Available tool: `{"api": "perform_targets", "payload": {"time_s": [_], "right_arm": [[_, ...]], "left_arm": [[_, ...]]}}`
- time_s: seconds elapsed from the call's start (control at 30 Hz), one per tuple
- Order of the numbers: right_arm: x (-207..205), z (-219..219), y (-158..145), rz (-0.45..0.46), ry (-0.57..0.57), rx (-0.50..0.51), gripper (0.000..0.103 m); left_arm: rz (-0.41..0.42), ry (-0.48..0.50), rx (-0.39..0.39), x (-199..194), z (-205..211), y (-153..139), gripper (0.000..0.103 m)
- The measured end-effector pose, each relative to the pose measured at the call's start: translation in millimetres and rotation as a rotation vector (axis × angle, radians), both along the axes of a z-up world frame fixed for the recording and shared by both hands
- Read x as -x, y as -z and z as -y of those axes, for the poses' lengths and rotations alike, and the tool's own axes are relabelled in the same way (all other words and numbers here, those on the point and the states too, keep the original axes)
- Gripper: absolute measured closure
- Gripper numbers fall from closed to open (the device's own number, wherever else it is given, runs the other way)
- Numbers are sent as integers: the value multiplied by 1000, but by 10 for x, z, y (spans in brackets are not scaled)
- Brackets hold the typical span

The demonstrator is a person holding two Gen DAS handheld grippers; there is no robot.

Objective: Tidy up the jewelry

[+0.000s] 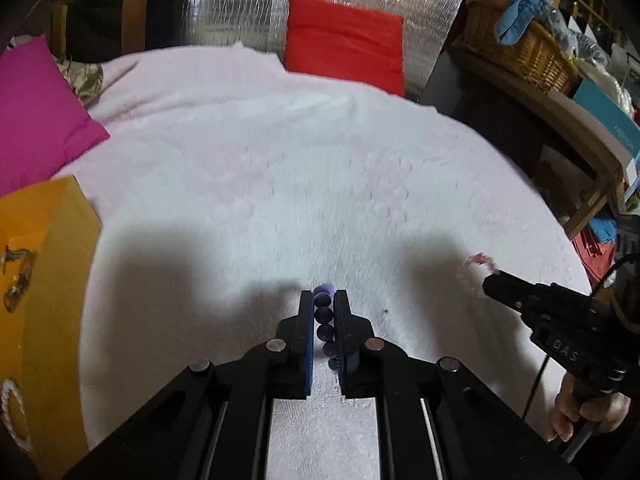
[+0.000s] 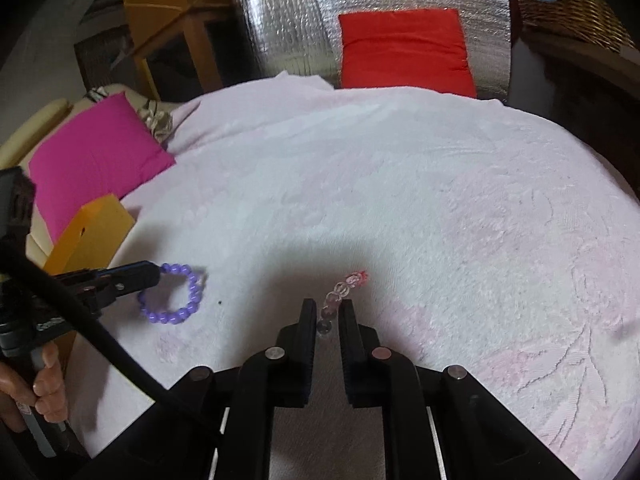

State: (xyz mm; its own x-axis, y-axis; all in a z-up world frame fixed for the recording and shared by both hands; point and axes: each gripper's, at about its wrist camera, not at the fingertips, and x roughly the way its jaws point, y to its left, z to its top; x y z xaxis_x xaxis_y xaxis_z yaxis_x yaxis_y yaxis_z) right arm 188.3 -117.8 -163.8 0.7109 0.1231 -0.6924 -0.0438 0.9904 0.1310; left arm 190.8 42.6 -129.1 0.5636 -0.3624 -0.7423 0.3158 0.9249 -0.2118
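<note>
My left gripper (image 1: 324,298) is shut on a purple bead bracelet (image 1: 325,322), whose beads run edge-on between the pads. In the right wrist view the same bracelet (image 2: 176,294) hangs as a full ring from the left gripper (image 2: 154,274), just above the pale pink towel (image 2: 400,200). My right gripper (image 2: 326,310) is shut on a clear and pink bead bracelet (image 2: 340,294), which sticks out past the fingertips. In the left wrist view this bracelet (image 1: 476,270) shows at the tip of the right gripper (image 1: 490,280).
An orange box (image 1: 48,280) with jewelry inside stands at the left edge of the towel (image 1: 280,160). A magenta cushion (image 1: 36,112) lies behind it, a red cushion (image 1: 346,44) at the back. A wicker basket (image 1: 524,44) sits on a shelf at right.
</note>
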Motion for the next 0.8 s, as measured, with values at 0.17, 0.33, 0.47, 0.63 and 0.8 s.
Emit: {"api": "perform_targets", "payload": {"time_s": [0.17,0.33,0.47,0.63,0.8], "right_arm": [[-11,9,-19,0,12,-1,91],[-10,-10,-34,14,5,-8,90],[-11,-37,-27,16,-2,-8,91],[-13,-88,-35,21,-13,-10,91],[-10,-161,-62,32,-25,-16,90]], "left_arm": [[39,-8,-4,87,-13,-120,94],[77,-29,-22,148,-24,-209,94],[85,-42,-42,165,-25,-231,94],[101,-56,-61,188,-42,-257,94],[109,-73,-84,210,-62,-264,94]]}}
